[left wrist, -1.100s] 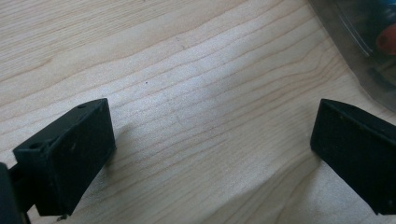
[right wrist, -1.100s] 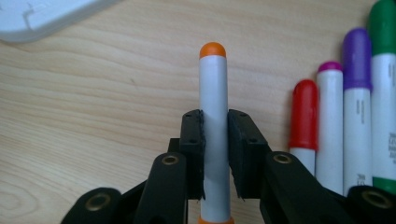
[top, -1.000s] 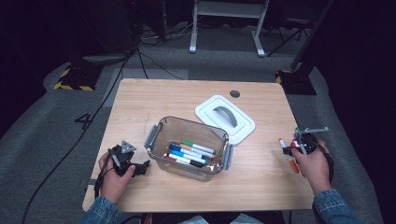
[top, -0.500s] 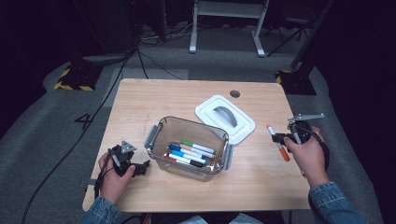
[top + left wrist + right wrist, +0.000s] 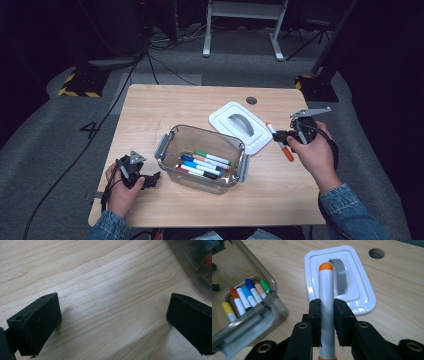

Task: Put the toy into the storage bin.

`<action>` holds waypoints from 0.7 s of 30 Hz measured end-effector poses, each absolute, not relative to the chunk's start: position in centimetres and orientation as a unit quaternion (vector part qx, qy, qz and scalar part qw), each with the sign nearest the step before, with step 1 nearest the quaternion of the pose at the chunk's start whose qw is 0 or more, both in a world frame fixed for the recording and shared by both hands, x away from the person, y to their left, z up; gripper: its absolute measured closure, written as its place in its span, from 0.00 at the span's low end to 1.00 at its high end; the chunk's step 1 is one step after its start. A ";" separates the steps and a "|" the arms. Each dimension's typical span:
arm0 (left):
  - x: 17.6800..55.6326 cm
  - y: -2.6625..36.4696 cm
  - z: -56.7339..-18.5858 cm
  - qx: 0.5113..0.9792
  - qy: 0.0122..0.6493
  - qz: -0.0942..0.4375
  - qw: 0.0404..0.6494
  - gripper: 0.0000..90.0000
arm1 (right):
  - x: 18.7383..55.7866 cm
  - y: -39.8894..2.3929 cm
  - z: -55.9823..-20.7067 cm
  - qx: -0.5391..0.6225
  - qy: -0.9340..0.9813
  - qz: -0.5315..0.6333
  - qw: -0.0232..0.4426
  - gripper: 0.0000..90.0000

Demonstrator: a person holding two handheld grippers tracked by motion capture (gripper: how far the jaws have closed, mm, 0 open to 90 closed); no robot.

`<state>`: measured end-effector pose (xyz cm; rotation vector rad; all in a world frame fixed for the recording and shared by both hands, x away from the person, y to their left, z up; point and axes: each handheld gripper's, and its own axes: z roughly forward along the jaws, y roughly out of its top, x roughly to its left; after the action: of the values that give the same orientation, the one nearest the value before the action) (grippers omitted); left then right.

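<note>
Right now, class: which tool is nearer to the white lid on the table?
Right. The right tool, gripping an orange-capped marker, hangs just beside the white lid. The left tool rests beyond the clear box.

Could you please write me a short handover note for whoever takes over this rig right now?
Right hand-held gripper: shut on an orange-capped marker, held above the table just right of the white lid.
Left hand-held gripper: open, nothing between its jaws, low over the table left of the bin.
Done: several markers already lie in the open bin; the lid lies off, behind it.
Left: probably put the held marker in the bin, then perhaps fit the lid.
</note>
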<state>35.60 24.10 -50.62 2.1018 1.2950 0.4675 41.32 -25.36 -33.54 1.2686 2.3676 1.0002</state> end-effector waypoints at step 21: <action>35.6 24.1 -50.6 0.796 0.490 0.177 0.309 0.00 | 40.6 -16.4 -31.1 0.330 0.857 0.384 0.100 0.86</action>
<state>35.60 24.11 -50.62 2.1022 1.2947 0.4674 40.62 -16.44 -31.09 0.9750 2.5324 1.1342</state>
